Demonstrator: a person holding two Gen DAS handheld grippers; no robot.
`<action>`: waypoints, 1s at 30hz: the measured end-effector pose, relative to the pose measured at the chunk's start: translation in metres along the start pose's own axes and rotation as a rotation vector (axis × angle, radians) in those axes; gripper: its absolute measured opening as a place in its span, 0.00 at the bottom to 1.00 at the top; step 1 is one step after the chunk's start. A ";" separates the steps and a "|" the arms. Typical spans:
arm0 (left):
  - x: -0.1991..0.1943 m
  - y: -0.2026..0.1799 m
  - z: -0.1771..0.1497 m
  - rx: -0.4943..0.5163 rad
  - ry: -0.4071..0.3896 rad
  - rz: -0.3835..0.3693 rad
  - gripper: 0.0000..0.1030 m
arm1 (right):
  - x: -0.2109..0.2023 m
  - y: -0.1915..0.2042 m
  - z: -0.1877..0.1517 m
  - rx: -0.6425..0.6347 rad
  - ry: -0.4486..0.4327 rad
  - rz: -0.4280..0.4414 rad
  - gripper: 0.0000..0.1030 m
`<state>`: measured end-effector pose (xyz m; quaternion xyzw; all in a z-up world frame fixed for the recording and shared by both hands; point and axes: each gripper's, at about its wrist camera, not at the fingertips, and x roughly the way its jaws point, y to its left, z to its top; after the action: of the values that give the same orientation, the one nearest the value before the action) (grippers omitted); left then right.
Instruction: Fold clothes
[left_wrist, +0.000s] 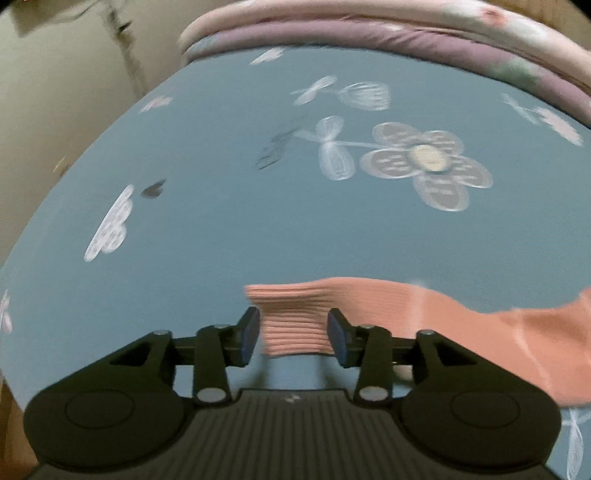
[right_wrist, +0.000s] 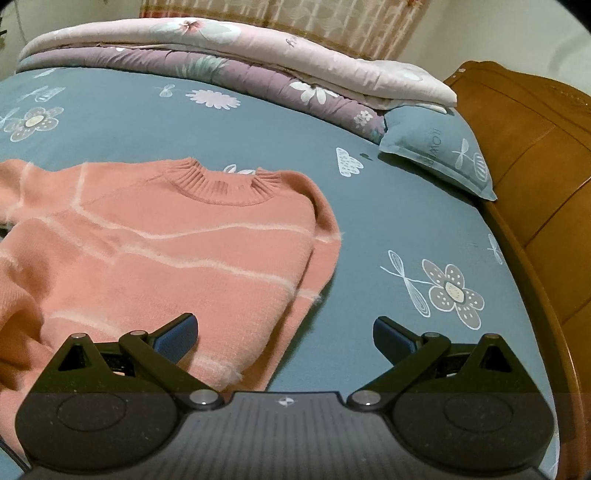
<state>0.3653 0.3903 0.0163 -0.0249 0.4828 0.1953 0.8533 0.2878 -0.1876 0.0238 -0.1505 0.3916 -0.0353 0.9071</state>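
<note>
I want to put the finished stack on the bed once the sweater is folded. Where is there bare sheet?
Bare sheet lies between the sweater, the pillow and the wooden bed frame. Another bare stretch runs from the sweater's collar to the folded quilts. The sweater's side is crowded.

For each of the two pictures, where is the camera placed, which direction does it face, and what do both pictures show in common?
Left wrist view: sits on the left hand-held gripper, facing down at the bed sheet; its fingers bracket a ribbed sleeve cuff, pads apart.
Right wrist view: sits on the right hand-held gripper, facing across the bed toward the pillow and headboard; jaws wide, empty.
Shared: the pink sweater, the sheet, the folded quilts.
</note>
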 end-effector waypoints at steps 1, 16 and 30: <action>-0.007 -0.010 -0.003 0.025 -0.022 -0.016 0.44 | 0.000 -0.001 0.000 0.003 -0.001 -0.003 1.00; -0.085 -0.229 -0.082 0.525 -0.103 -0.432 0.60 | 0.002 -0.044 -0.033 0.139 0.044 0.010 1.00; -0.176 -0.331 -0.130 0.610 -0.166 -0.545 0.70 | 0.029 -0.078 -0.074 0.249 0.091 0.313 1.00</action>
<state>0.2973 0.0009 0.0454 0.1179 0.4239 -0.1885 0.8780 0.2589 -0.2857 -0.0212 0.0274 0.4435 0.0512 0.8944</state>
